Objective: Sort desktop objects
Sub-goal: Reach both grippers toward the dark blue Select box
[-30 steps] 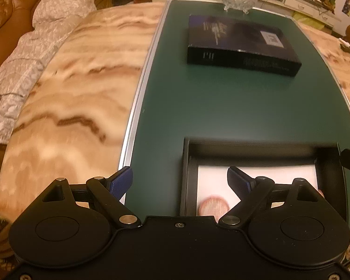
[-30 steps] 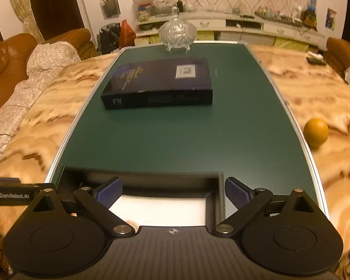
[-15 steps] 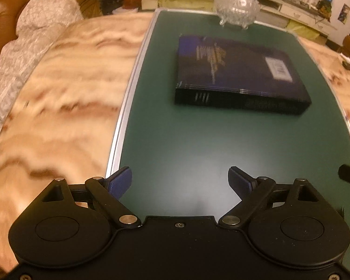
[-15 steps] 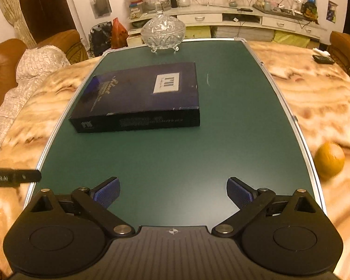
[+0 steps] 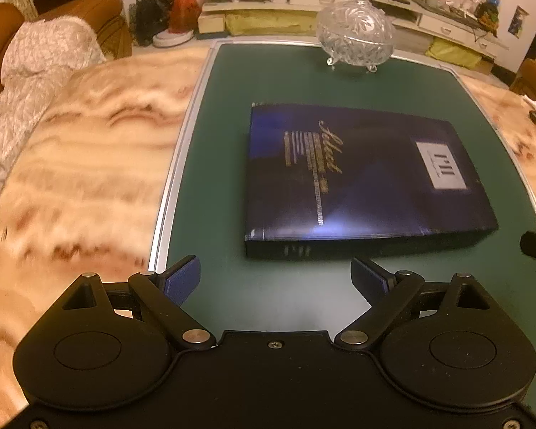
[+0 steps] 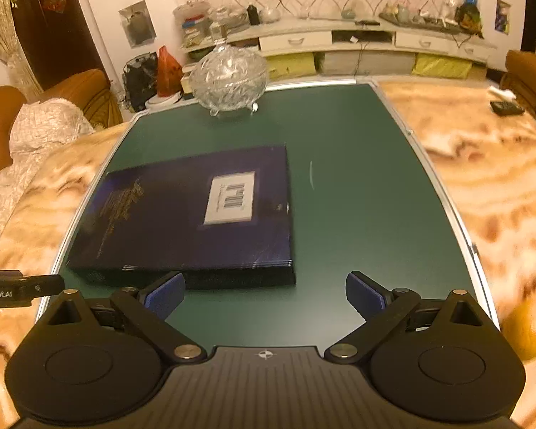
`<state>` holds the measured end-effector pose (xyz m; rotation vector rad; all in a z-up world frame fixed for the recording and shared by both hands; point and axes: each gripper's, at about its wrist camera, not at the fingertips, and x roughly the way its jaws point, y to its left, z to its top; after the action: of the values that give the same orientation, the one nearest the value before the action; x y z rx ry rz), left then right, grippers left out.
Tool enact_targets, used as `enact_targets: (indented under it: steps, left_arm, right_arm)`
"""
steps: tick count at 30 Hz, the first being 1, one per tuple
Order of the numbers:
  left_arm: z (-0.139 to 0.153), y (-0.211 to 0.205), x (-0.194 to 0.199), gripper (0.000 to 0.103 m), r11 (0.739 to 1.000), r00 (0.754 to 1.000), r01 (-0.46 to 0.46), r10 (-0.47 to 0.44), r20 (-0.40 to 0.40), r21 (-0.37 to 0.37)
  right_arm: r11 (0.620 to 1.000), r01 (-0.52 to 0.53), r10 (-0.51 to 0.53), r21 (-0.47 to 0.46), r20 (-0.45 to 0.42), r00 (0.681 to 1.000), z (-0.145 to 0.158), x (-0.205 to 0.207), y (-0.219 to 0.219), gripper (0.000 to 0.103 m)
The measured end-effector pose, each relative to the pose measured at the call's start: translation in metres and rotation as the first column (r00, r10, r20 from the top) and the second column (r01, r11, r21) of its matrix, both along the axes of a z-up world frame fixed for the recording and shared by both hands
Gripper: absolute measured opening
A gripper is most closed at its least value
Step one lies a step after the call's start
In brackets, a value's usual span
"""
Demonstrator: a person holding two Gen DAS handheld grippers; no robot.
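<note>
Far left: sofa (image 5: pixel 3 53) with a pale throw, well clear of the work. Next, marbled desk (image 5: pixel 89 164) with a green mat (image 5: pixel 211 164) laid over its middle. Left tongs (image 5: pixel 277 279) held wide open and empty, low over the mat, just short of the near edge of the box (image 5: pixel 357 175). Dark blue, flat and broad, lying on the mat, lid closed, near the mat's left half. Behind it, glass bowl (image 5: pixel 355 35) on small feet at the far edge. Right tongs (image 6: pixel 264 291) likewise spread wide with nothing held, left pad just beside the box's near right corner. Further right, an orange (image 6: pixel 527 325) on bare marble, apart from the mat.

Likely trouble: glossy, wide box slipping or tilting if pinched at one corner only; uneven lift between the two sides twisting it free. A push forward instead of a lift could slide it into the glass bowl and knock that over. A careless right sweep could set the orange rolling off the desk.
</note>
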<state>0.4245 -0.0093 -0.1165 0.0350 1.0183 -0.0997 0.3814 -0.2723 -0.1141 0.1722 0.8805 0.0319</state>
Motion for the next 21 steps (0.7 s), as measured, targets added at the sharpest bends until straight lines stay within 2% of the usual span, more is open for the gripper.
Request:
enact_targets:
  steps: [5,10,16,21]
  left_arm:
    - [-0.007,-0.003,0.024,0.092,1.000,1.000,0.008,-0.008,-0.002,0.025]
    - [-0.015,0.001,0.043,0.092,1.000,1.000,-0.001,0.001,0.005,0.027]
    - [-0.023,0.009,0.064,0.091,0.999,1.000,-0.009,0.009,-0.014,-0.034]
    - [-0.030,0.003,0.075,0.088,0.999,1.000,0.008,-0.009,-0.026,-0.042]
  right_arm:
    - [0.999,-0.004,0.004,0.045,-0.004,1.000,-0.007,0.027,-0.008,0.099]
    - [0.998,-0.029,0.030,0.048,-0.021,0.999,-0.019,0.052,-0.005,0.099]
    - [0.997,-0.033,0.036,0.072,-0.033,0.999,-0.035,0.072,-0.002,0.099]
    - [0.992,-0.022,0.029,0.122,-0.053,0.998,-0.047,0.085,-0.007,0.099]
